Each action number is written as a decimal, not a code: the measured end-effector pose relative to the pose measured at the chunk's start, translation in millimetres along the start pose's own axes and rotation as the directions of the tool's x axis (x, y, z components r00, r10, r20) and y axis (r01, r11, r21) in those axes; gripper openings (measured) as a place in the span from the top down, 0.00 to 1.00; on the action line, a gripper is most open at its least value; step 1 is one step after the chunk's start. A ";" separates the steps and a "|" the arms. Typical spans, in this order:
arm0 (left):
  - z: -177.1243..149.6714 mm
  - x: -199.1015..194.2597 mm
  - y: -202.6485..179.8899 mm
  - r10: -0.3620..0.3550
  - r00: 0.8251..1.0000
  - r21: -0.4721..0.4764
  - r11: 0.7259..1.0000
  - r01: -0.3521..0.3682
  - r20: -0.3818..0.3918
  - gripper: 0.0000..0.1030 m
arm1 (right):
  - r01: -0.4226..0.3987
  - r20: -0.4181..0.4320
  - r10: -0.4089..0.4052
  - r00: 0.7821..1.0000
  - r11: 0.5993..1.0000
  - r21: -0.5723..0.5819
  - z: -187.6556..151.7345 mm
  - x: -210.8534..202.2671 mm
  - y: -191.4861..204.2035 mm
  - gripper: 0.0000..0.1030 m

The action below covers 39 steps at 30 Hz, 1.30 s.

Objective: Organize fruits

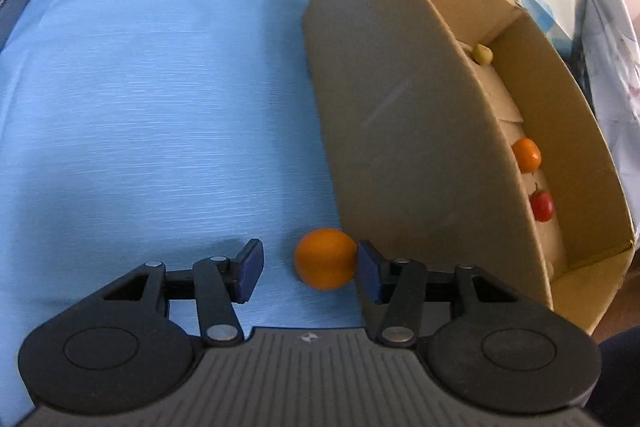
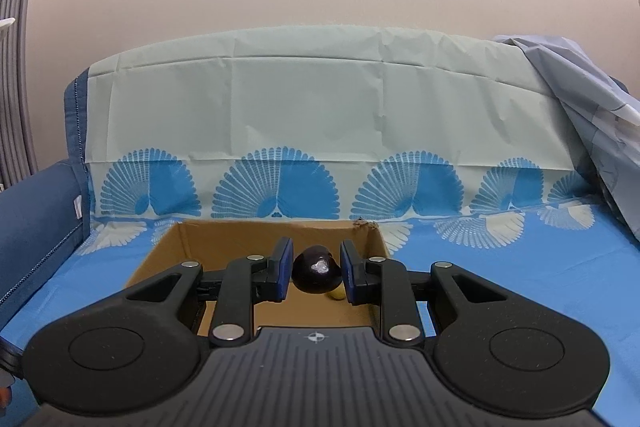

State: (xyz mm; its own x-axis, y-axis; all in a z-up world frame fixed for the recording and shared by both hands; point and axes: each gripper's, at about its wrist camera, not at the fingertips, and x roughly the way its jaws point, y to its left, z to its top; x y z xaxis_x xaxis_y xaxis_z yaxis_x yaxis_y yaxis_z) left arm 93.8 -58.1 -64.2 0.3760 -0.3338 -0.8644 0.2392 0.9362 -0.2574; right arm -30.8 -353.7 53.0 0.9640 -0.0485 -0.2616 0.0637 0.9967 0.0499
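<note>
In the left wrist view an orange (image 1: 325,259) lies on the blue cloth beside the outer wall of a cardboard box (image 1: 400,131). My left gripper (image 1: 310,269) points down at it, open, with the orange between its pads: the right pad is at the fruit's side and the left pad stands clear of it. Inside the box lie a yellow fruit (image 1: 483,54), a small orange fruit (image 1: 527,155) and a red one (image 1: 542,206). My right gripper (image 2: 316,273) hovers over the box (image 2: 168,255), shut on a dark purple fruit (image 2: 316,277). A small yellow fruit (image 2: 337,293) shows below it.
The box sits on a sofa seat under a blue cloth (image 1: 160,107) with fan patterns. The covered backrest (image 2: 320,115) rises behind the box, a blue armrest (image 2: 32,227) stands at the left, and a crumpled sheet (image 2: 592,131) hangs at the right.
</note>
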 end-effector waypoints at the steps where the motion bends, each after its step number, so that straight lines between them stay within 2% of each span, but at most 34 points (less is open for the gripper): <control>1: 1.0 1.2 1.1 -0.007 1.000 -0.007 1.000 0.007 0.003 0.50 | 0.002 -0.002 -0.002 1.000 1.000 0.002 -0.3 0.5 -1.6 0.74; 6: 3.6 5.3 6.2 -0.037 0.999 -0.046 0.998 0.036 -0.021 0.52 | 0.009 -0.013 -0.009 1.000 1.000 0.002 -2.5 3.6 -4.9 0.74; 10: 3.7 11.9 15.4 -0.086 0.993 -0.102 0.992 0.078 -0.075 0.52 | 0.009 -0.020 -0.009 1.000 1.000 -0.009 -3.4 7.4 -1.9 0.74; 13: 3.1 13.0 23.5 -0.133 0.987 -0.154 0.981 0.119 -0.086 0.60 | 0.006 -0.026 -0.006 1.000 1.000 -0.016 -3.6 10.7 0.4 0.74; 19: 2.0 6.0 25.9 -0.130 0.989 -0.149 0.982 0.119 -0.067 0.61 | -0.002 -0.030 0.001 1.000 1.000 -0.030 -3.5 14.5 9.4 0.74; 22: 2.8 -6.4 26.6 -0.074 0.997 -0.149 0.986 0.073 0.000 0.61 | -0.008 -0.030 0.007 1.000 0.999 -0.038 -3.4 15.6 13.7 0.74; 23: 3.9 -11.3 27.5 -0.035 0.999 -0.139 0.989 0.039 0.027 0.61 | -0.009 -0.031 0.008 0.999 0.999 -0.041 -3.5 15.8 15.1 0.74; 25: 4.3 -20.4 25.0 0.080 0.994 -0.092 0.993 -0.073 0.078 0.61 | -0.012 -0.031 0.011 0.999 0.999 -0.048 -3.7 15.9 17.5 0.74; 27: 3.2 -20.8 22.9 0.156 0.984 -0.060 0.987 -0.151 0.085 0.60 | -0.014 -0.032 0.012 0.999 0.998 -0.055 -3.9 16.3 18.7 0.74; 30: 1.7 -12.0 28.3 0.172 0.985 -0.067 0.983 -0.169 0.033 0.60 | -0.014 -0.034 0.012 0.999 0.998 -0.056 -4.0 17.1 19.2 0.74; 33: 4.1 -12.2 27.5 0.183 0.982 -0.067 0.981 -0.180 0.050 0.59 | -0.014 -0.035 0.012 0.999 0.999 -0.053 -3.6 16.8 19.3 0.74; 36: 3.6 -7.2 22.1 0.188 0.982 -0.049 0.981 -0.186 0.034 0.59 | -0.015 -0.036 0.013 0.999 0.998 -0.055 -3.6 16.7 19.4 0.74; 39: -0.3 0.8 16.1 0.222 0.975 -0.017 0.975 -0.221 0.026 0.59 | -0.017 -0.039 0.015 0.999 0.998 -0.059 -3.5 16.8 18.5 0.74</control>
State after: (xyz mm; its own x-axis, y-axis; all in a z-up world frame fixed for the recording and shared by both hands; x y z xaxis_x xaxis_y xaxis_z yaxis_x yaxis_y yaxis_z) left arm 97.7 -43.3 -69.2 0.4427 -0.1207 -0.8885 0.1348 0.9886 -0.0671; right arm -14.3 -335.8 46.1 0.9541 -0.0313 -0.2978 0.0319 0.9995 -0.0030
